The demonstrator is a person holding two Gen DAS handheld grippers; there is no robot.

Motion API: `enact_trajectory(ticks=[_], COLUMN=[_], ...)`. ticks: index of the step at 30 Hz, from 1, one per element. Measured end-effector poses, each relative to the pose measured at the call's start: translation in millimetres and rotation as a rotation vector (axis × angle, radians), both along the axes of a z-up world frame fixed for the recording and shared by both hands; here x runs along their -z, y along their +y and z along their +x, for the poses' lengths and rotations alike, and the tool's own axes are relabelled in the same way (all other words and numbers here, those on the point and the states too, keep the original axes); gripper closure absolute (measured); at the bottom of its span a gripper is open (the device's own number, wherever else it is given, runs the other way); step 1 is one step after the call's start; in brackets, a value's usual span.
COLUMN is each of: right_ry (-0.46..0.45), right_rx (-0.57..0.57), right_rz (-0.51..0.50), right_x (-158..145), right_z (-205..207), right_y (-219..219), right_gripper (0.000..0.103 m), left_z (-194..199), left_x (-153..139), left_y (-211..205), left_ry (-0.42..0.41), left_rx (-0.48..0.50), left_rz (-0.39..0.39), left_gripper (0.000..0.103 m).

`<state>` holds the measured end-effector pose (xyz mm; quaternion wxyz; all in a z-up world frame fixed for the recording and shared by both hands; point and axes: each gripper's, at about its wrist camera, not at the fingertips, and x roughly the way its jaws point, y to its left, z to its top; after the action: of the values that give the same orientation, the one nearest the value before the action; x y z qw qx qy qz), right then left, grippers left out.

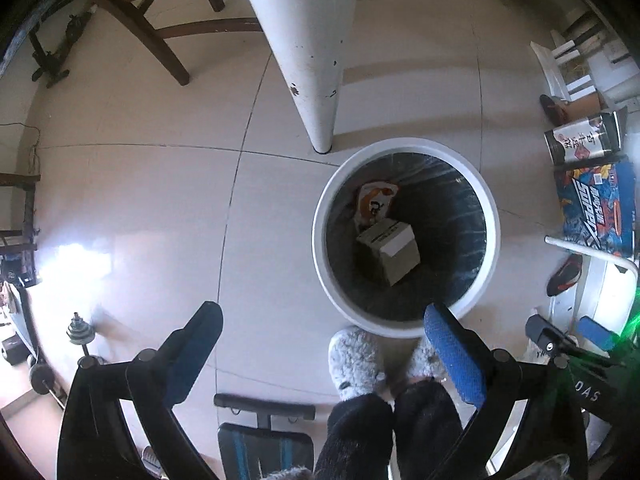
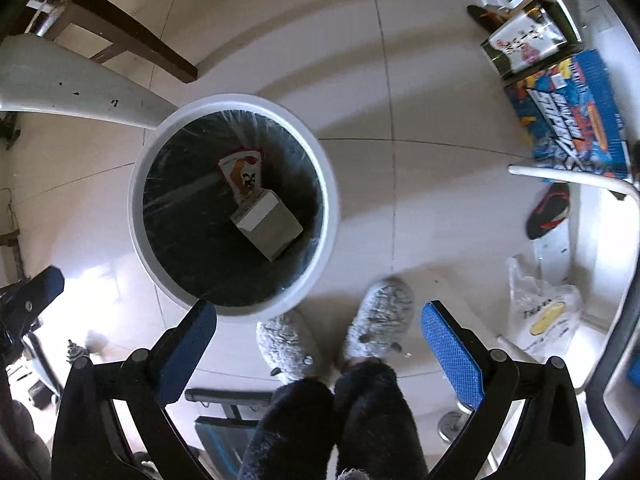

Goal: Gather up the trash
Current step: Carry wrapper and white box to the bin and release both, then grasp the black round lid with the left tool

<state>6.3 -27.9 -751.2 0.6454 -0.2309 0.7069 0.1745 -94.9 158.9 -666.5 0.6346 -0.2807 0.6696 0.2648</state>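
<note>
A white round trash bin (image 1: pixel 494 236) with a black liner stands on the tiled floor; it also shows in the right wrist view (image 2: pixel 134 208). Inside lie a small cardboard box (image 1: pixel 394 248) (image 2: pixel 270 222) and an orange-and-white snack wrapper (image 1: pixel 372 202) (image 2: pixel 244 174). My left gripper (image 1: pixel 324 344) is open and empty, held high above the floor, just left of the bin. My right gripper (image 2: pixel 318 340) is open and empty, held high, to the right of the bin.
A white table leg (image 1: pixel 308 52) (image 2: pixel 72 88) stands just behind the bin. A dark wooden chair (image 1: pixel 152 20) is at the back left. The person's grey slippers (image 1: pixel 354 360) (image 2: pixel 380 316) stand in front of the bin. Printed boxes (image 1: pixel 596 208) (image 2: pixel 576 120), a shoe (image 2: pixel 548 210) and a plastic bag (image 2: pixel 540 316) lie at the right.
</note>
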Motion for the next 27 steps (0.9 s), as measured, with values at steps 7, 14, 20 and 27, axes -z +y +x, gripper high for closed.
enact_trajectory(ticks=[7, 14, 20, 27], right_ry=[-0.032, -0.066, -0.076, -0.051], right_rx=[0.001, -0.006, 0.000, 0.024], right_rz=[0.017, 0.060, 0.097, 0.147], right_x=[-62.6, -146.2, -225.4, -322.7], right_z=[-11.5, -28.8, -46.1, -66.8], right_y=[-9.5, -16.7, -30.3, -49.3], right_gripper=[0.000, 0.000, 0.000, 0.000], left_z=[-11.2, -17.8, -28.1, -42.0], left_x=[-49.2, -118.4, -189.2, -271.9], left_y=[-6.0, -24.4, -42.4, -56.1], left_ry=[-0.027, -0.059, -0.083, -0.126], left_rx=[-0.001, 0.049, 0.095, 0.093], left_rz=[-0.005, 0.003, 0.014, 0.009], left_gripper=[0.000, 0.000, 0.000, 0.000])
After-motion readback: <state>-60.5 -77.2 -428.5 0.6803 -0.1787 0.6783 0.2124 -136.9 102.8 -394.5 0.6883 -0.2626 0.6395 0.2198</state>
